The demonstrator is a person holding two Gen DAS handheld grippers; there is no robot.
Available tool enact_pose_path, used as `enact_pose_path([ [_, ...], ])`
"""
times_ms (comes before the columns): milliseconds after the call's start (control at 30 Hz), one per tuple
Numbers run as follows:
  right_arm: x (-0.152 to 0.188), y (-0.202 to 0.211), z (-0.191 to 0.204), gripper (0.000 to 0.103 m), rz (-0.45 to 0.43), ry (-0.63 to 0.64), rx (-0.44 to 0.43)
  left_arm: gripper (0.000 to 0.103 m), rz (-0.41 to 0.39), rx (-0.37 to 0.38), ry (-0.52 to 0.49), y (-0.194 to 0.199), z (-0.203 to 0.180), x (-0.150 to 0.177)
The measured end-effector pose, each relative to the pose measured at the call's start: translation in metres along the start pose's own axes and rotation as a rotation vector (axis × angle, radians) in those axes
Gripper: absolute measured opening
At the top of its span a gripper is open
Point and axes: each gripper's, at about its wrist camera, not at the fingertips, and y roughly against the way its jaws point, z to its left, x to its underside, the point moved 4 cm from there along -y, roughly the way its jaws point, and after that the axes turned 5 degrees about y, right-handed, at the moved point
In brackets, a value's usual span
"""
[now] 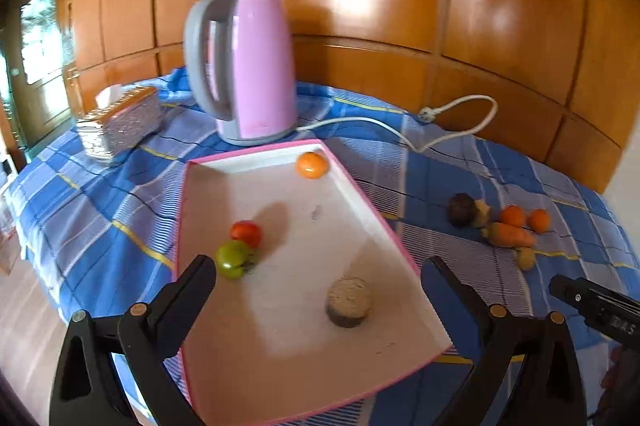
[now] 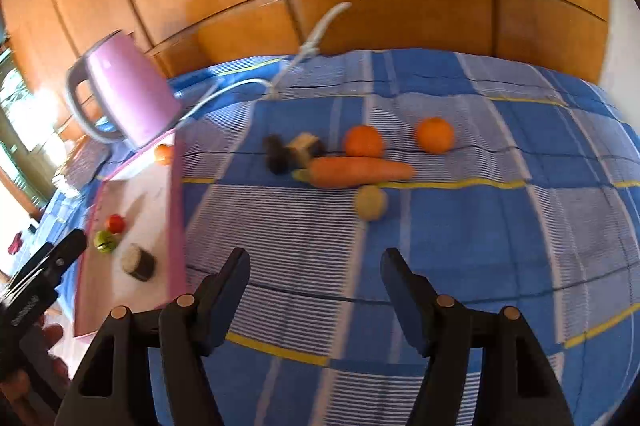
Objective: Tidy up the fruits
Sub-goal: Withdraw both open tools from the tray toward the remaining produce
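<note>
left gripper (image 1: 320,290): jaws wide, empty, over pink-rimmed white tray (image 1: 384,209) | right gripper (image 2: 316,286): jaws apart, empty, above blue checked cloth (image 2: 500,226) | long orange carrot (image 2: 360,171): on cloth

Counted three oranges: one (image 1: 312,165) in the single pink tray (image 1: 208,306), two on the cloth (image 2: 364,141) (image 2: 435,134). One carrot (image 2: 360,171), one red tomato (image 1: 246,232), one green tomato (image 1: 231,258), one kettle (image 1: 248,65), two tongs (image 1: 318,278) (image 2: 316,278).
</note>
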Motion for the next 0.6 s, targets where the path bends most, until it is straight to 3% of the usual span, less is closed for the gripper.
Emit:
enact_pose_path([
  [333,0.012,-0.003,-0.047,0.068,0.021,-0.091,0.08,0.103,-0.033,0.104,-0.083,0.004,-0.032,-0.003],
  [600,0.015,-0.011,-0.044,0.054,0.043,-0.062,0.07,0.103,0.039,0.148,-0.142,-0.006,-0.056,0.004],
])
